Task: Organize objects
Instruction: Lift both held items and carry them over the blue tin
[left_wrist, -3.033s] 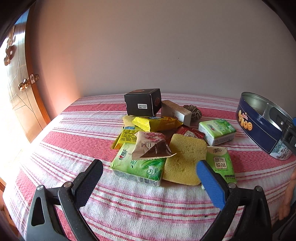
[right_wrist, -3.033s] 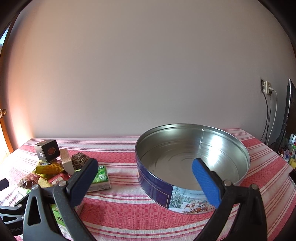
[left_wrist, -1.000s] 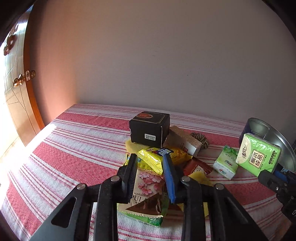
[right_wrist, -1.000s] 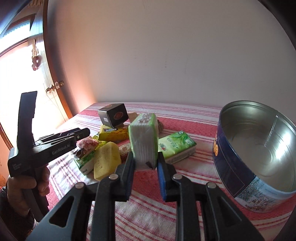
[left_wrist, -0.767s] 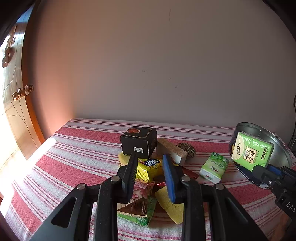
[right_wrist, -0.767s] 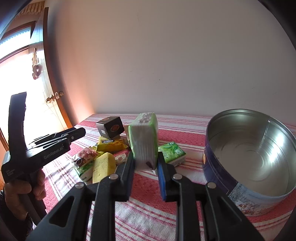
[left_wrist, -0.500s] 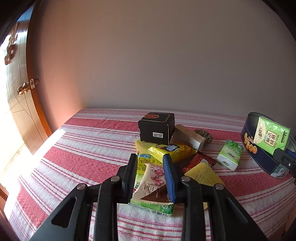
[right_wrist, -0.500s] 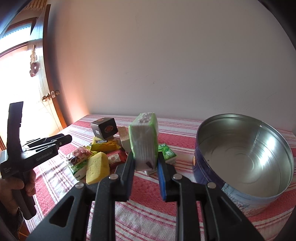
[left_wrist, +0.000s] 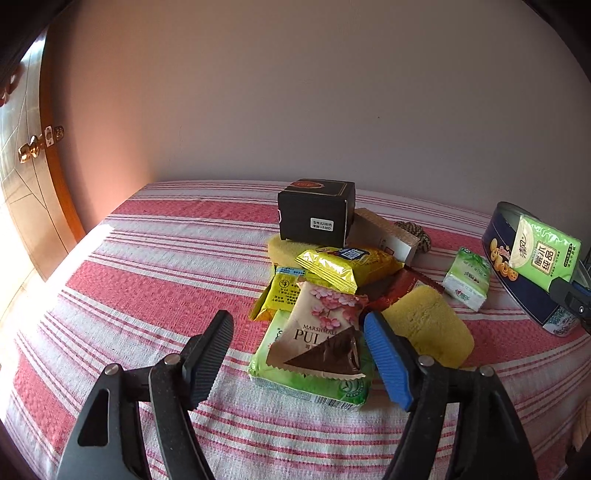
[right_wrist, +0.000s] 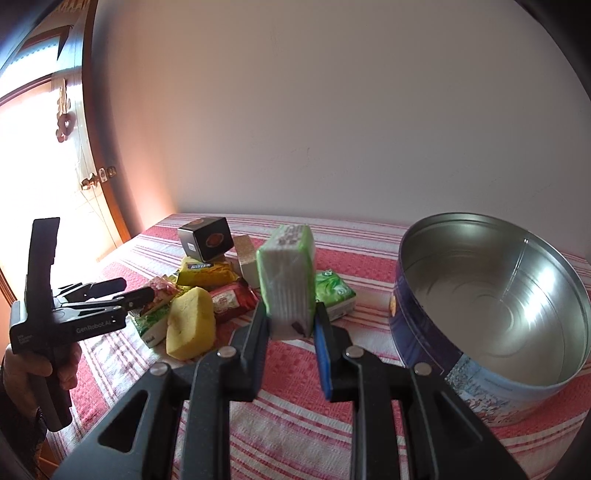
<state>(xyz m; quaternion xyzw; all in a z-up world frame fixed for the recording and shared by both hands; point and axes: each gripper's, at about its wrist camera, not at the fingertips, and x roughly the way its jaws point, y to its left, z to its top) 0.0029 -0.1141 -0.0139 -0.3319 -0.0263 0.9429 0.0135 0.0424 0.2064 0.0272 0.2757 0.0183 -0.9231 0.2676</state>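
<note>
My right gripper (right_wrist: 290, 319) is shut on a green tissue pack (right_wrist: 288, 280) and holds it upright above the cloth, left of the round blue tin (right_wrist: 491, 384). The held pack also shows in the left wrist view (left_wrist: 543, 253) in front of the tin (left_wrist: 517, 280). My left gripper (left_wrist: 297, 345) is open, its fingers either side of a pink marshmallow packet (left_wrist: 321, 332) that lies on a large green tissue pack (left_wrist: 314, 380). It also shows in the right wrist view (right_wrist: 129, 291).
A pile lies on the striped cloth: black box (left_wrist: 314, 218), yellow snack bag (left_wrist: 347, 264), yellow sponge (left_wrist: 428, 325), red packet (left_wrist: 402, 288), small green tissue pack (left_wrist: 467, 282), beige box (left_wrist: 384, 236), scrubber (left_wrist: 413, 230). A wooden door (left_wrist: 26, 177) stands left.
My left gripper has opened from nearly shut and come down over the marshmallow packet. My right gripper has kept the tissue pack and moved a little closer to the tin.
</note>
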